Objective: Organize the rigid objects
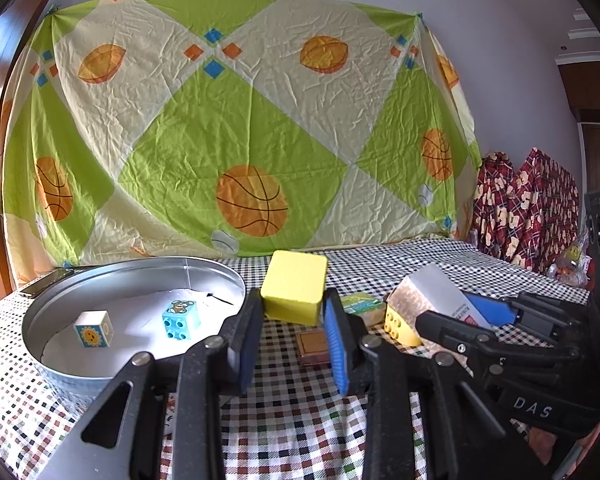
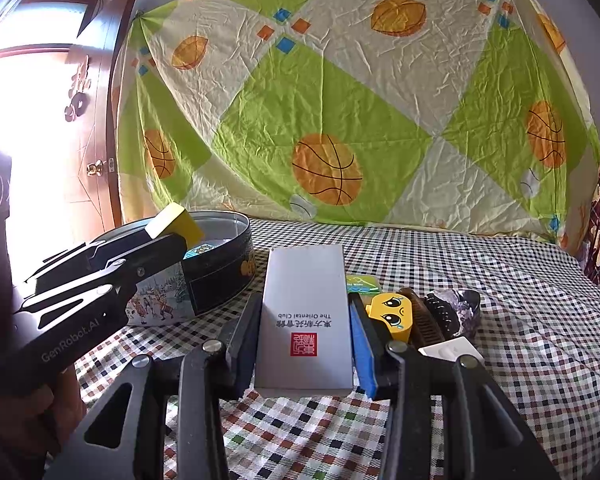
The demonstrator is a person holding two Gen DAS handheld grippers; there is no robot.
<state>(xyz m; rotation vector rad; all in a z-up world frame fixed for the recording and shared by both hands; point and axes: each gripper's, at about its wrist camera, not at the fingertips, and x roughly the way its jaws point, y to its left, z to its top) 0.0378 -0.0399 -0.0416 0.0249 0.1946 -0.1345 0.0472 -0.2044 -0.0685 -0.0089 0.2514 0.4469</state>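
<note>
My left gripper [image 1: 293, 314] is shut on a yellow block [image 1: 294, 286], held above the checked cloth just right of the round metal tin [image 1: 216, 276]. Inside the tin lie a white sun cube [image 1: 94, 329] and a light blue cube [image 1: 181, 317]. My right gripper [image 2: 306, 336] is shut on a tall white box [image 2: 306, 316] with a red seal. In the right wrist view the left gripper [image 2: 168, 236] holds the yellow block [image 2: 176, 218] over the tin's [image 2: 220, 280] near rim. In the left wrist view the white box [image 1: 440, 290] appears at right, in the right gripper [image 1: 466, 314].
On the checked tablecloth [image 2: 520, 320] lie a yellow face brick [image 2: 390, 314], a green card [image 2: 362, 282], a dark comb [image 2: 428, 316], a dark wrapped item [image 2: 460, 308] and a small brown tile [image 1: 314, 346]. A patterned sheet hangs behind. A phone [image 1: 46, 282] lies left of the tin.
</note>
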